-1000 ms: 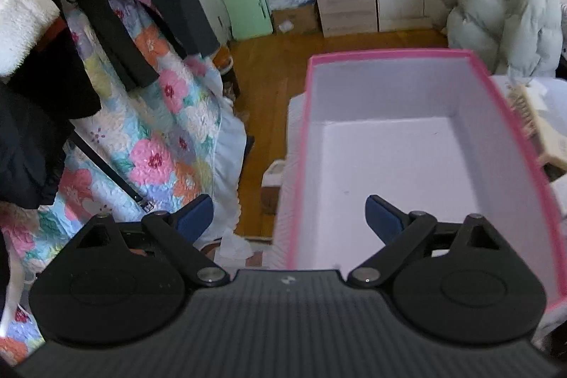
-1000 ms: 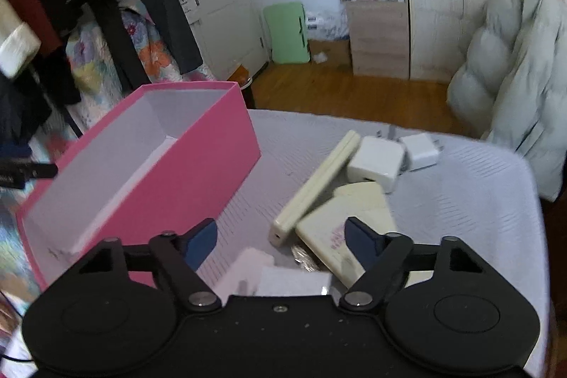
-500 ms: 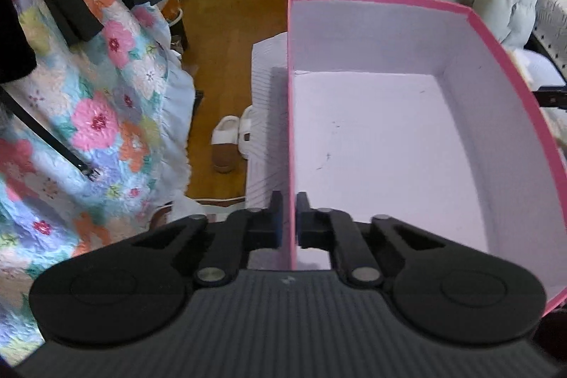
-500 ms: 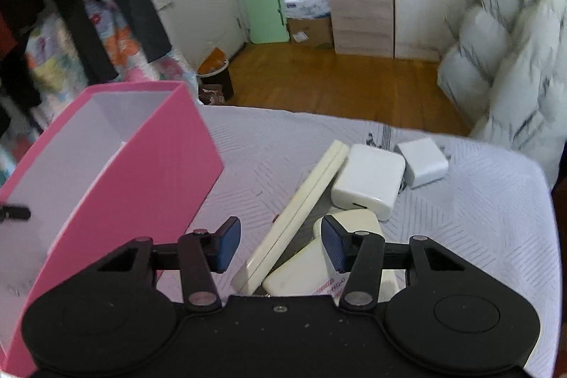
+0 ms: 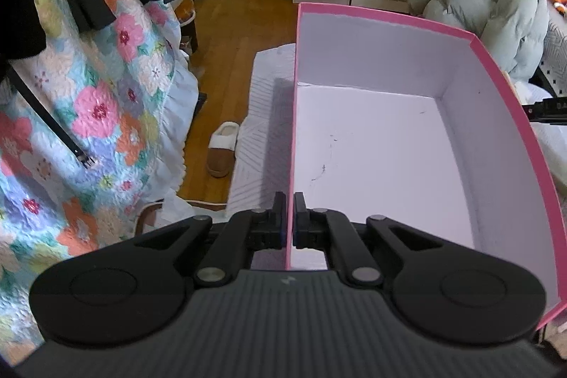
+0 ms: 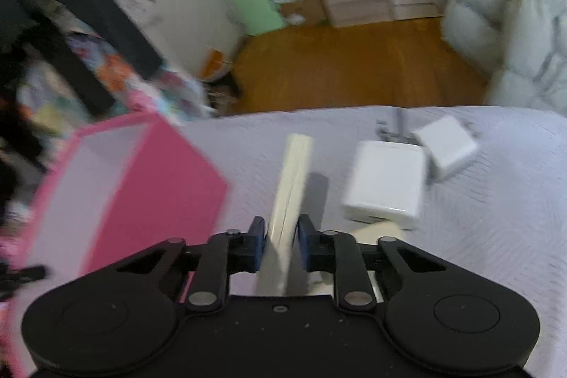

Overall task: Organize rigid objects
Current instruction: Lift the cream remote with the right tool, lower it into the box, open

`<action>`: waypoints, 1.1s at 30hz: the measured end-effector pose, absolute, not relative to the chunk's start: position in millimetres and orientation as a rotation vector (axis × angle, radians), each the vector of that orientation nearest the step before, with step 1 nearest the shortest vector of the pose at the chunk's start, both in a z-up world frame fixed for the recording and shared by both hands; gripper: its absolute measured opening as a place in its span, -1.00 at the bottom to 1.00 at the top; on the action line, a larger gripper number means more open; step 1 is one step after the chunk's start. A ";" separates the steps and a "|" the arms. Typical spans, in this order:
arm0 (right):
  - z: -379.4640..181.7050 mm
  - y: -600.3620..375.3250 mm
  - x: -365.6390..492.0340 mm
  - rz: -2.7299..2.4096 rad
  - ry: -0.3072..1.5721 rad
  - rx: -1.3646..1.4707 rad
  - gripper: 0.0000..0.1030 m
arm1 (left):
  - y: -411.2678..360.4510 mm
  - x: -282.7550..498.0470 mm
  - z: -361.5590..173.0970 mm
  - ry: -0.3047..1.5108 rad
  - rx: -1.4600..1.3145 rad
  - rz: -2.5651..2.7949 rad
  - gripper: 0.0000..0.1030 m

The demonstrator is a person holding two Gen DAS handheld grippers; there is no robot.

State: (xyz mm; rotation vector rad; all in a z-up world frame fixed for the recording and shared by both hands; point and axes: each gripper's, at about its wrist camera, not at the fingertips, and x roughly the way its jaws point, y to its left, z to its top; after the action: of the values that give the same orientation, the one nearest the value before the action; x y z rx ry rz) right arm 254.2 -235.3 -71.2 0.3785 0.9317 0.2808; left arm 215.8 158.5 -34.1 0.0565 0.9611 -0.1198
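My left gripper (image 5: 289,218) is clamped on the near wall of the pink box (image 5: 496,69), one pad outside, one inside; the box sits on the grey bedspread (image 6: 478,236) with nothing in it. Thin card wall: light, a bit flexy, so I judge this pinch good for steadying or sliding the box, poor for lifting it by one edge. My right gripper (image 6: 281,241) has just been closing, and the long cream case (image 6: 292,179) stands between the pads at its near end; picture is blurred, but the pads look to be touching both long sides. The case lies flat on the bedspread, pointing away from me, just right of the box. It reads as hard plastic with a seam along its length: stiff, smooth, probably light. Held at one end, it will want to droop or swivel; a grip nearer the middle would be safer. Two white chargers (image 6: 386,183) lie further right, blocky and denser, best taken across their flat faces.
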 end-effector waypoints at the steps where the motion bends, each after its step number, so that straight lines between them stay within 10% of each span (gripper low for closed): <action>1: -68.6 -235.8 251.8 0.300 0.929 0.397 -0.60 | 155.6 214.3 -35.2 0.959 0.058 -0.112 -0.96; 21: 68.8 -175.2 203.2 0.460 0.664 0.238 -0.60 | 132.3 200.9 -30.0 0.900 0.066 -0.067 -0.96; 33: -50.7 -88.9 276.1 0.583 1.138 0.561 -0.60 | 130.1 198.0 -31.5 0.878 0.077 -0.070 -0.96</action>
State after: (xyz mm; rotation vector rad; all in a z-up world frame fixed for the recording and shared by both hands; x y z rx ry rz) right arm 276.1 -88.9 -50.7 0.5614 1.1385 0.5825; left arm 198.0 130.1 -31.5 0.0769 0.8784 -0.0701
